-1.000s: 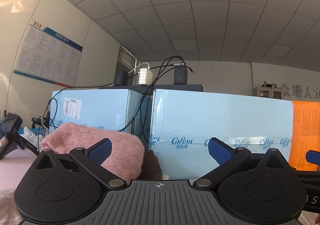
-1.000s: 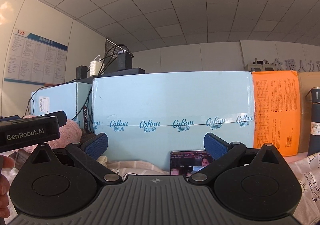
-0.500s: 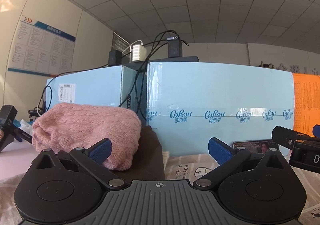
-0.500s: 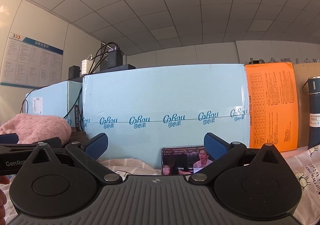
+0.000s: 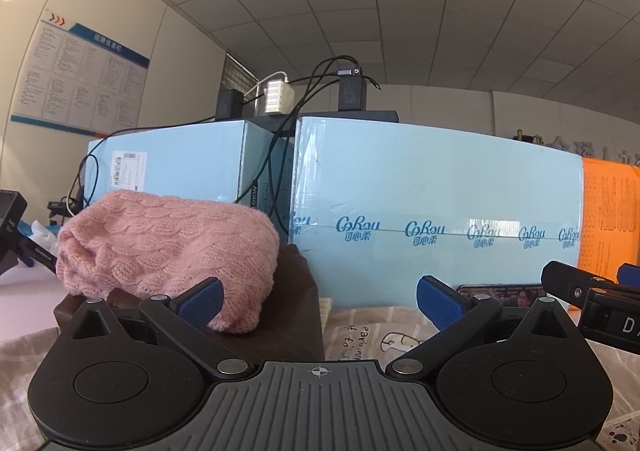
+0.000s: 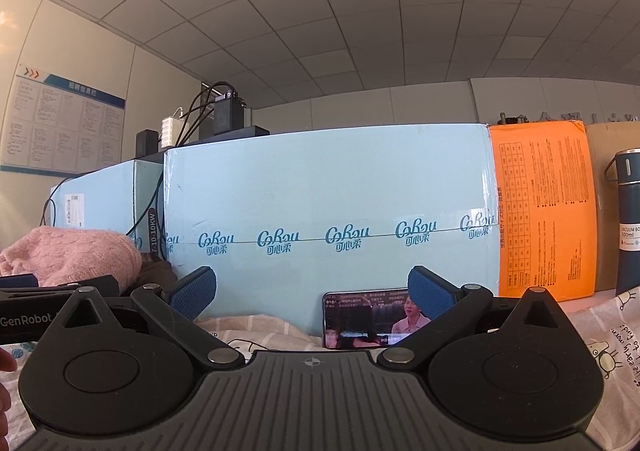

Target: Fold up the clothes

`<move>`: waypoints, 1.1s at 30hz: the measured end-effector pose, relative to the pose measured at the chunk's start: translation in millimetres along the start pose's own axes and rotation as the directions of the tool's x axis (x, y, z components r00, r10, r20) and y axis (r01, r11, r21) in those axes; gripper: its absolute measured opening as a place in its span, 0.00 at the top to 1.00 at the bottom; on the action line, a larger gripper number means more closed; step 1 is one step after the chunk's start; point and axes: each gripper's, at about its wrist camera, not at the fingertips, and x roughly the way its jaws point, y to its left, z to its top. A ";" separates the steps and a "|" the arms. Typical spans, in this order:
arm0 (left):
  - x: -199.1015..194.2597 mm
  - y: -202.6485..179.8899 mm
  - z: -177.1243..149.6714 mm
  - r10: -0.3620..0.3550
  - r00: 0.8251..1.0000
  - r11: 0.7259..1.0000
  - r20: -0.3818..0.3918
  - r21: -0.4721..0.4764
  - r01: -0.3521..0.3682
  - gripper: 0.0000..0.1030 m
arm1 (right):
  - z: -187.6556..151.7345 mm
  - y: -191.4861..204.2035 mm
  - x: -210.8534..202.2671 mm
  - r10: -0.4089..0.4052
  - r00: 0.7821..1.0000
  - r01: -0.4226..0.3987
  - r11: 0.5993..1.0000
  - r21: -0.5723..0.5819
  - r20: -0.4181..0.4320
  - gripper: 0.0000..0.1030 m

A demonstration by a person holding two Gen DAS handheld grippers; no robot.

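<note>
Hovering low over a printed beige cloth [image 5: 360, 335], the left gripper [image 5: 318, 299] is holding its jaws wide with nothing between them. A folded pink knitted sweater [image 5: 168, 251] is lying just ahead and to its left, resting on top of a folded dark brown garment [image 5: 288, 315]; both are sitting in front of a pale blue carton [image 5: 432, 211] (printed with a repeated teal logo). The right gripper [image 6: 312, 295] is likewise keeping its jaws spread wide and empty, pointing at the same carton, where a phone [image 6: 364, 317] with a lit screen is leaning on its long edge. The printed cloth [image 6: 248, 331] is spreading beneath this gripper too, and more of it is showing at the right edge. In the right wrist view the pink sweater [image 6: 72, 255] is sitting far to the left, behind the body of the other gripper. An orange box [image 6: 540, 211] is standing beside the blue carton, with a dark vacuum bottle [image 6: 626, 219] upright further right. Chargers and cables [image 5: 280, 99] are sitting on top of the cartons.
</note>
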 end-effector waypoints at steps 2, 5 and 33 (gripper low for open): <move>1.4 -0.2 -0.6 -0.001 1.000 1.000 -0.003 0.002 0.001 0.00 | -0.1 0.0 -0.3 0.001 1.000 -0.001 1.000 0.000 0.001 0.00; 2.9 0.1 -0.4 0.000 1.000 1.000 -0.006 0.001 0.000 0.00 | 0.1 -0.5 -0.7 0.001 1.000 -0.001 1.000 0.003 0.003 0.00; 4.2 2.6 -3.3 -0.013 1.000 1.000 0.000 0.005 0.013 0.00 | -1.4 2.2 -2.4 0.006 1.000 -0.006 1.000 -0.012 0.002 0.00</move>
